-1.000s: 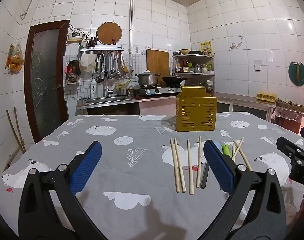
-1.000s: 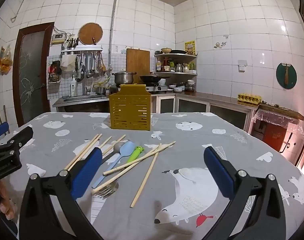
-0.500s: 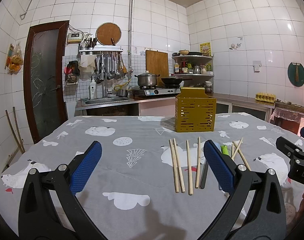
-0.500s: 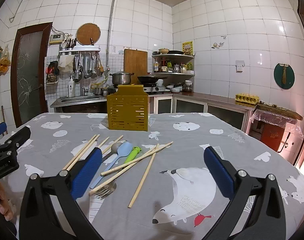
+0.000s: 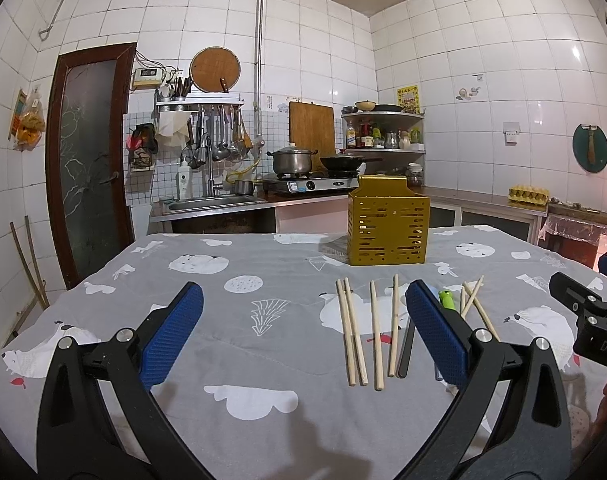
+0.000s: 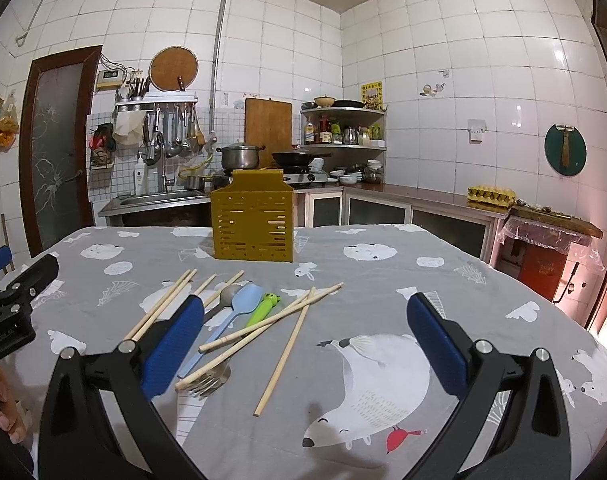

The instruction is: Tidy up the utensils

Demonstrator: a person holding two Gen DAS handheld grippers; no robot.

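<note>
While both grippers hover above the grey cloth-covered table [image 6: 483, 280] with nothing in them, the utensils lie loose in a small heap near the front edge. The left gripper [image 5: 303, 336] has its blue fingers wide apart, and so does the right gripper [image 6: 305, 344]; neither touches anything.

The yellow slotted holder [image 6: 252, 220] stands upright farther back on the table, apart from the heap. Wooden chopsticks [image 6: 271, 330] are scattered in front of it, several crossing one another. Between them lie a metal spoon [image 6: 227, 295], a light blue spoon [image 6: 235, 316], a green-handled utensil [image 6: 263, 310] and a fork [image 6: 205, 382], whose tines poke out from under two chopsticks.

Trouble would most likely come from the overlaps. Lifting one chopstick from the crossed pile could drag or flick its neighbours, perhaps rolling them toward the table's edge. A thin round stick may also slip or twist out of flat fingers if gripped near one end. The soft cloth could bunch under a low approach. A light holder might tip if a utensil strikes its rim.
</note>
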